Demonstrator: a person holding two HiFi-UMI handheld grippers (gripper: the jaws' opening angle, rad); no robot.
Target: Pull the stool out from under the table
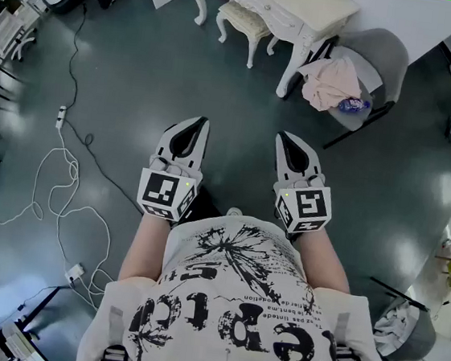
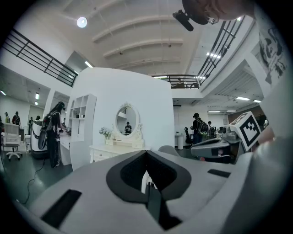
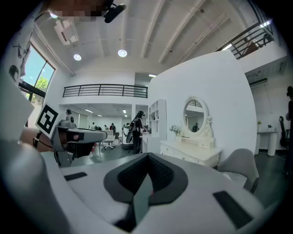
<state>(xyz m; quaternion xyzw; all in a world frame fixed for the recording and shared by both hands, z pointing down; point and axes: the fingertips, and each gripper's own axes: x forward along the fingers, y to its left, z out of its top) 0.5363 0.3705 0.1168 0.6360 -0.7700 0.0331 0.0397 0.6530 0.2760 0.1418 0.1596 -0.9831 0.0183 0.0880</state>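
The left gripper [image 1: 203, 123] and right gripper [image 1: 282, 138] have jaws pressed together, holding nothing. The stool [image 1: 242, 20] stands well ahead of them, partly under the table [image 1: 289, 9].

One camera overhead, two low and level.
The head view looks steeply down onto the floor [image 1: 139, 85], with the dressing table [image 1: 298, 6] distant at its top edge. Both gripper views face that table and its mirror [image 3: 194, 114] almost level from across the floor. All three share the table.
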